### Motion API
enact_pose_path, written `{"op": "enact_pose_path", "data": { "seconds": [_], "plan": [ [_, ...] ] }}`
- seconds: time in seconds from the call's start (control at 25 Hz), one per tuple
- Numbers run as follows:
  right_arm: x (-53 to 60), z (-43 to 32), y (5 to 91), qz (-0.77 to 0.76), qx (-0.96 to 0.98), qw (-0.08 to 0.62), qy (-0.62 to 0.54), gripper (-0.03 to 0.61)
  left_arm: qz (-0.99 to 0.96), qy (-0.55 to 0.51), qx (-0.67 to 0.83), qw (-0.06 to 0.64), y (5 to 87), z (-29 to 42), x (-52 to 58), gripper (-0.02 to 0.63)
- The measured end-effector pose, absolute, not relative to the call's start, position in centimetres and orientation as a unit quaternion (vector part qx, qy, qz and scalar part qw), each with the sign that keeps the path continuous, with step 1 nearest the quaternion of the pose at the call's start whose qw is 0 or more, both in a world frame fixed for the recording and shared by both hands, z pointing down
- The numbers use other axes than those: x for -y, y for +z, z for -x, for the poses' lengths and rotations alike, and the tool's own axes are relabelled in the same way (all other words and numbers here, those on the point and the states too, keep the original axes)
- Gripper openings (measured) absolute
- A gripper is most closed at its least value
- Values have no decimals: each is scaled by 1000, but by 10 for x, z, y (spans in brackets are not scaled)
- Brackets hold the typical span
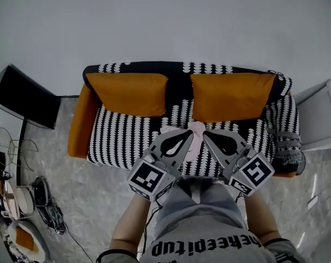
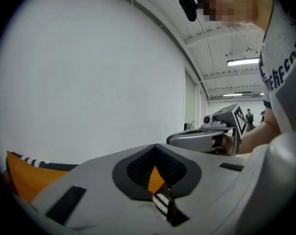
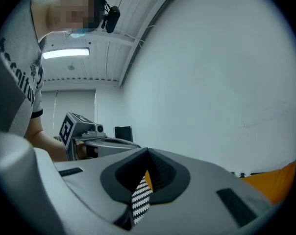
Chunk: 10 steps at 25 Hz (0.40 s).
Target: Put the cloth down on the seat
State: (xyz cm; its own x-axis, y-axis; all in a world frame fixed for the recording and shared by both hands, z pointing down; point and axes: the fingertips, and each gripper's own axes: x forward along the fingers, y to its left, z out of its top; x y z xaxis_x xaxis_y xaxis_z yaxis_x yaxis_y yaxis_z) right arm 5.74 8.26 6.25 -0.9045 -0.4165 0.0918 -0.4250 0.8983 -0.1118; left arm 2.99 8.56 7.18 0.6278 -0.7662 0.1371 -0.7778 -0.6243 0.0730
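Observation:
A black-and-white patterned sofa [image 1: 127, 138] with two orange cushions [image 1: 130, 93] [image 1: 231, 95] stands against the white wall. A small pale pink cloth [image 1: 195, 147] shows on the seat's front middle, partly hidden under the gripper tips. My left gripper [image 1: 190, 135] and right gripper [image 1: 205, 134] are held side by side over it with their tips nearly meeting. Both have their jaws shut with nothing pinched between them, as the left gripper [image 2: 155, 148] and right gripper [image 3: 148, 152] views show. Whether the tips touch the cloth I cannot tell.
A dark flat panel [image 1: 26, 97] on a stand is left of the sofa. A white piece of furniture [image 1: 319, 116] is at the right. A grey folded item [image 1: 286, 147] lies by the sofa's right arm. Cables and round objects [image 1: 23, 201] clutter the floor at the lower left.

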Motion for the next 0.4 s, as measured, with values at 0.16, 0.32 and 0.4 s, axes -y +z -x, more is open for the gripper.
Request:
{"op": "enact_pose_path", "data": {
  "seconds": [0.16,0.32,0.4],
  "plan": [
    [-81,-61,62,-211,975,33,65,-6,-896,47,436,72,71,-34,-86,8],
    [-81,-63,61,-206,976,32,63,-6,-893,47,441,77,71,-37,-87,8],
    [-81,-63,60,-204,976,31,62,-6,-891,47,443,82,71,-37,-87,8]
  ]
}}
